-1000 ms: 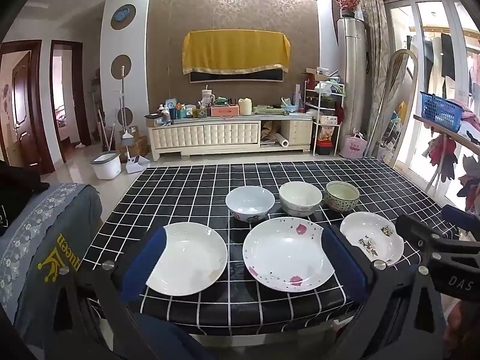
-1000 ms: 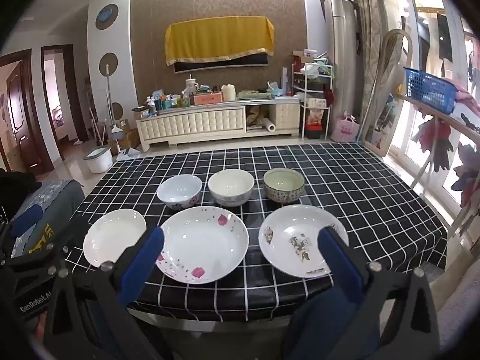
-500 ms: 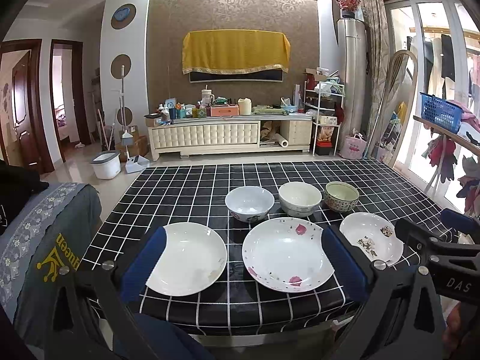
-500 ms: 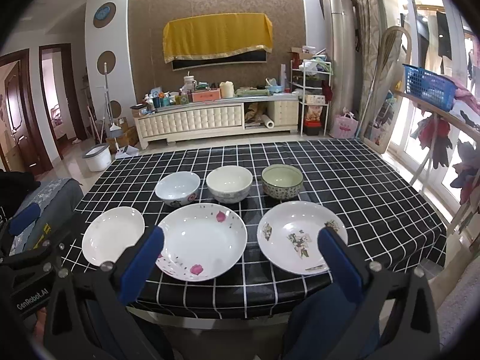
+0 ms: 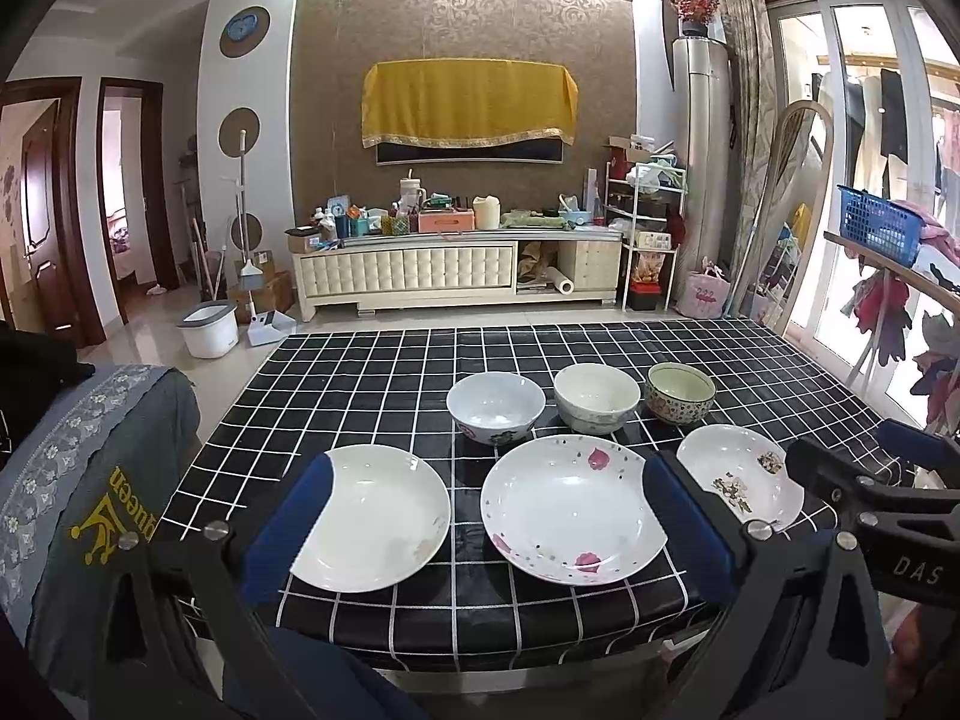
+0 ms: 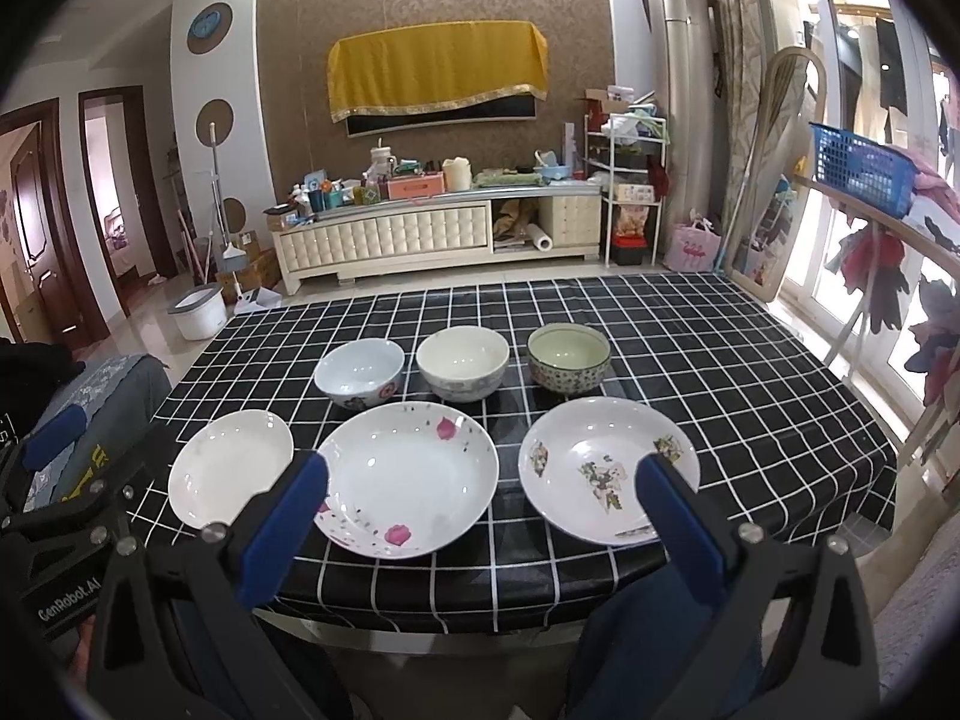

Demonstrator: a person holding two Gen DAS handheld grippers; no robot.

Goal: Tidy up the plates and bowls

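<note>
Three plates lie in a row near the table's front edge: a plain white plate [image 5: 375,516] [image 6: 231,468], a pink-flowered plate [image 5: 570,507] [image 6: 408,477] and a leaf-patterned plate [image 5: 741,480] [image 6: 606,468]. Behind them stand a pale blue bowl [image 5: 495,407] [image 6: 359,372], a cream bowl [image 5: 596,397] [image 6: 462,363] and a green patterned bowl [image 5: 680,391] [image 6: 568,356]. My left gripper [image 5: 489,501] is open and empty, above the front edge. My right gripper [image 6: 480,495] is open and empty, in front of the right two plates.
The table [image 5: 360,384] has a black cloth with a white grid. A grey covered chair [image 5: 90,480] stands at its left. A clothes rack with a blue basket [image 6: 858,168] is at the right. A TV cabinet [image 5: 456,270] stands across the floor.
Both grippers have shifted slightly. The right view has tilted a little clockwise and drawn a bit closer to the table. The dishes have not moved.
</note>
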